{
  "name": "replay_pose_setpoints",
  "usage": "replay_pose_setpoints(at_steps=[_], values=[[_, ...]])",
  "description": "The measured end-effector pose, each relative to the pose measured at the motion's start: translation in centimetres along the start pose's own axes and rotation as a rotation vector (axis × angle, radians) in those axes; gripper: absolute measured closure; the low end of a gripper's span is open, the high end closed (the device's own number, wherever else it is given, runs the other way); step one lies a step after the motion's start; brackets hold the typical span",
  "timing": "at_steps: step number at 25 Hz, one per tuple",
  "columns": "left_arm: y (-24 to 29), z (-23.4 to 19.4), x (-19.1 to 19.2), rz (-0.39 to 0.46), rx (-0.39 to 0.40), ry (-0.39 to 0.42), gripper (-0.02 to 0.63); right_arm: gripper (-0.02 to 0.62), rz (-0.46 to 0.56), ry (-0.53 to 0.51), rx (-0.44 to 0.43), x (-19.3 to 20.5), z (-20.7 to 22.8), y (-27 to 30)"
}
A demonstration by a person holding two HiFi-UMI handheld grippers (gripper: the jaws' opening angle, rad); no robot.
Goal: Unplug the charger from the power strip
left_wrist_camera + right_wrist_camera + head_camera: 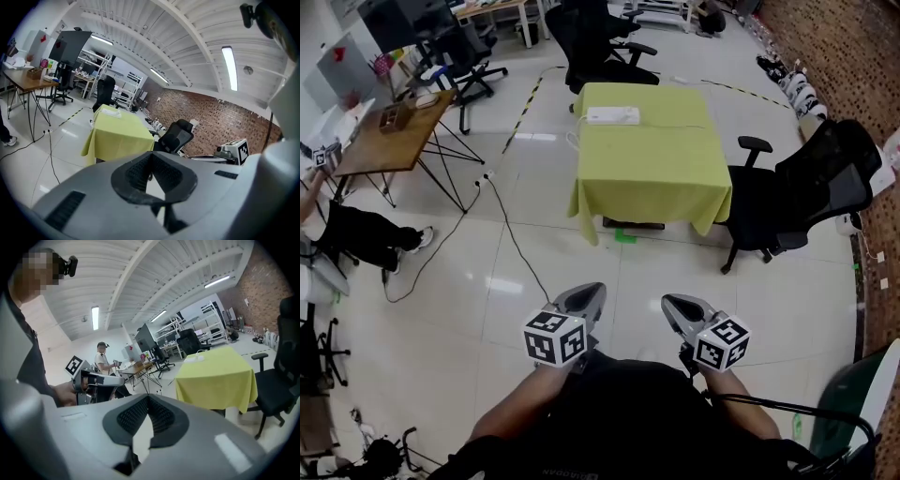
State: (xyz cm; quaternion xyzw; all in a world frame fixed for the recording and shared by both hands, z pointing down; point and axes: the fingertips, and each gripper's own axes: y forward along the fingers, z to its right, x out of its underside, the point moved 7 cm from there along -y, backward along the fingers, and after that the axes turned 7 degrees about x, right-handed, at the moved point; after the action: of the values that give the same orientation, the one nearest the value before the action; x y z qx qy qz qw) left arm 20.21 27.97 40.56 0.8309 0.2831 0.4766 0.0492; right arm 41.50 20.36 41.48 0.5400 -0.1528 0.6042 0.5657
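The right hand-held gripper (148, 398), jaws together, faces the yellow-clothed table (215, 380).

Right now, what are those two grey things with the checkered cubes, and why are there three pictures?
A person holds two hand tools, the left gripper and the right gripper. The cubes are part of them. One picture comes from a camera on the person's head, looking down. The other two come from cameras riding on each tool. Both pairs of jaws are shut and hold nothing. Ahead stands a table draped in yellow-green, and a white power strip lies on it.
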Motion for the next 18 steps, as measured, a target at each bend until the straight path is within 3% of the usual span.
replay_pose_setpoints(at_steps=[11,18], values=[[-2.9,-4.8,-2.0,0.040,-0.005,-0.010,0.600,0.592,-0.021,-0.061,-0.018,-2.1,-3.1,5.1],[-6.8,-8.6,-3.6,0.057,-0.017,-0.016,0.600,0.592,-0.017,-0.093,-0.050,-3.8,-7.4,9.7]])
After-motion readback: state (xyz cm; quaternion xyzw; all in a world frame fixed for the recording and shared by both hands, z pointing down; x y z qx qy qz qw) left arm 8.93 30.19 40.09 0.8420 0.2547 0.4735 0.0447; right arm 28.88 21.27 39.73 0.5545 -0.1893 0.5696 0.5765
